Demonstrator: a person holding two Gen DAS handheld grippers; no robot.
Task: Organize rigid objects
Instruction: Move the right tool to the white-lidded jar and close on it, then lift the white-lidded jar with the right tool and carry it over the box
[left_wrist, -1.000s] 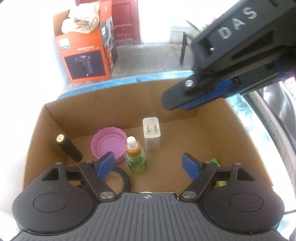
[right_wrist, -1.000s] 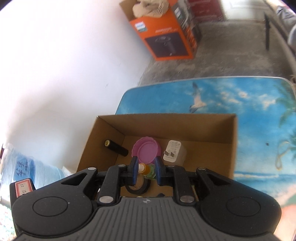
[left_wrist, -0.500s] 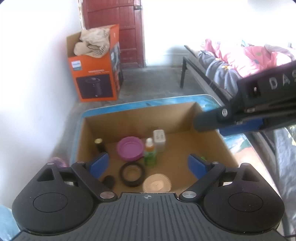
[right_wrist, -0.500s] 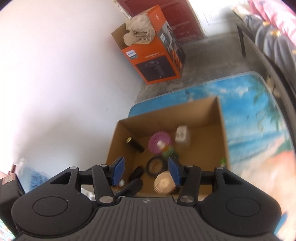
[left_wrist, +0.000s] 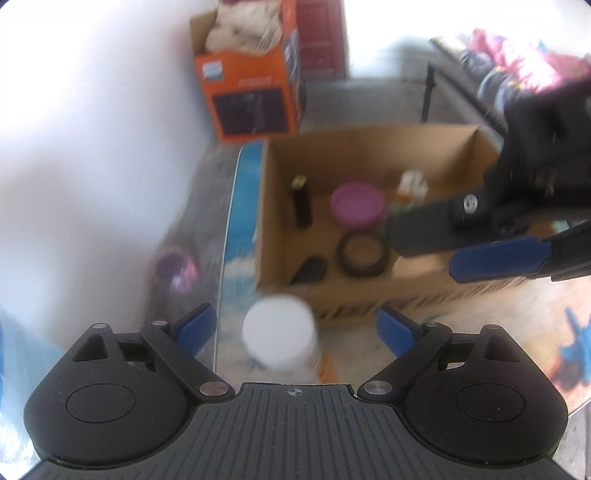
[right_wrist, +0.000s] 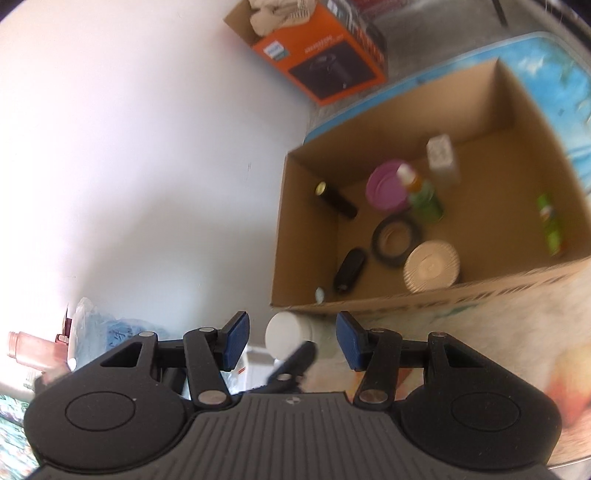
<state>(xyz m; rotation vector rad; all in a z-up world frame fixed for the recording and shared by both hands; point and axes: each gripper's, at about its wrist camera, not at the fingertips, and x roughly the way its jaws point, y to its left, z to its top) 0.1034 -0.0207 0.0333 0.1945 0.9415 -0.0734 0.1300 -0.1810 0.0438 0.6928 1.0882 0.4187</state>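
Note:
An open cardboard box (left_wrist: 369, 295) (right_wrist: 424, 299) sits on the beach-print table. Inside lie a black tube (right_wrist: 334, 199), a pink lid (right_wrist: 386, 184), a green dropper bottle (right_wrist: 424, 195), a white charger (right_wrist: 441, 155), a black tape ring (right_wrist: 397, 236), a beige ribbed disc (right_wrist: 430, 266), a small black case (right_wrist: 349, 275) and a green stick (right_wrist: 550, 225). A white-capped jar (left_wrist: 279, 336) (right_wrist: 286, 338) stands just in front of the box. My left gripper (left_wrist: 295, 325) is open above it. My right gripper (right_wrist: 292, 339) (left_wrist: 424, 247) is open and holds nothing.
An orange carton (right_wrist: 325, 59) with cloth on top stands on the floor by the white wall. Bags and a pink bottle (right_wrist: 26, 349) lie low at the left. A bed with pink bedding (left_wrist: 517, 62) is at the far right. The left view is blurred.
Both grippers pulled back out of the box toward its near side. The right jaws opened off the dropper bottle, which stays in the box. The left jaws widened. The white-capped jar came into view.

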